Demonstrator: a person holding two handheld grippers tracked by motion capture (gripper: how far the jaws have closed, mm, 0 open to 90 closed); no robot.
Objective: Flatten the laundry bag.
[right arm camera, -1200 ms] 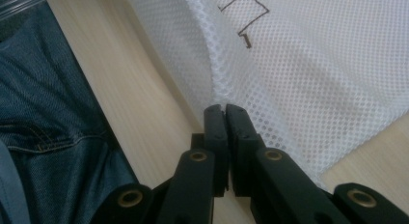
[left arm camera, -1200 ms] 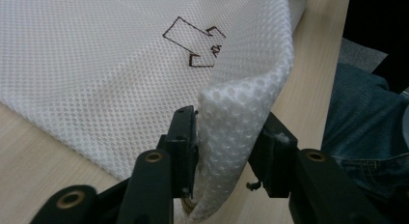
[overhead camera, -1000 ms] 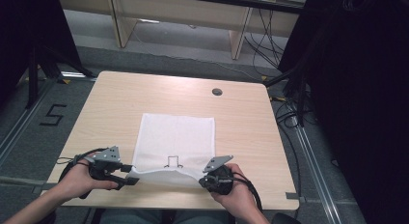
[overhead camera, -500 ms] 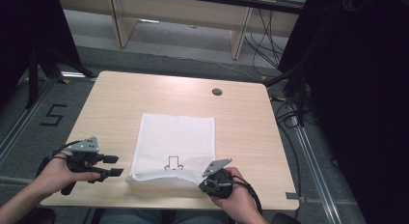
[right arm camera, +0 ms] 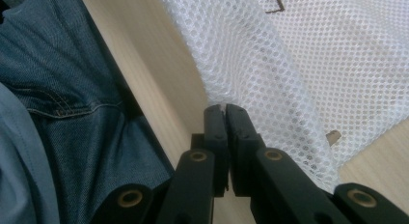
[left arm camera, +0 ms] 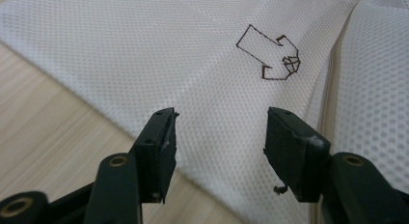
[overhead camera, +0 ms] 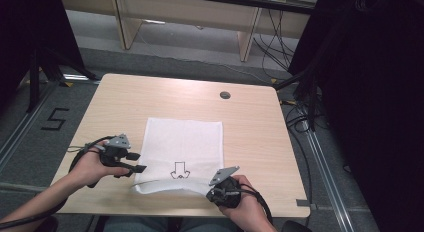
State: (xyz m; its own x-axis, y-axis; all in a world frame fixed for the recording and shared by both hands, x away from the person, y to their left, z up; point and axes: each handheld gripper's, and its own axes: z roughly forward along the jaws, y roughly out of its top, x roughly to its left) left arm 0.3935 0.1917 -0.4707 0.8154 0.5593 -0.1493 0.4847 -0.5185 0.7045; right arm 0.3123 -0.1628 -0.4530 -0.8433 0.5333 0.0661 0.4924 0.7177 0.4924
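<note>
A white mesh cloth (overhead camera: 182,142) with a drawn arrow mark (overhead camera: 178,171) lies flat on the wooden table (overhead camera: 260,137). My left gripper (overhead camera: 138,162) hovers at the cloth's left edge. In the left gripper view the left gripper (left arm camera: 219,137) stands open above the cloth (left arm camera: 144,50) with nothing pinched, the arrow mark (left arm camera: 270,60) beyond it. Its jaws have just been opening. My right gripper (overhead camera: 210,191) is shut on the cloth's near edge, which curls up off the table. In the right gripper view the right gripper (right arm camera: 224,113) pinches the mesh cloth (right arm camera: 299,55).
A round cable hole (overhead camera: 225,95) sits near the table's far edge. The person's jeans (right arm camera: 62,89) are just beyond the near table edge. A "5" mark (overhead camera: 54,119) is on the floor at left; cables and dark equipment stand at right.
My left gripper let go of the cloth's near left corner, swung out to the left, then came back to the cloth's left edge. The right gripper kept still, holding the near edge.
</note>
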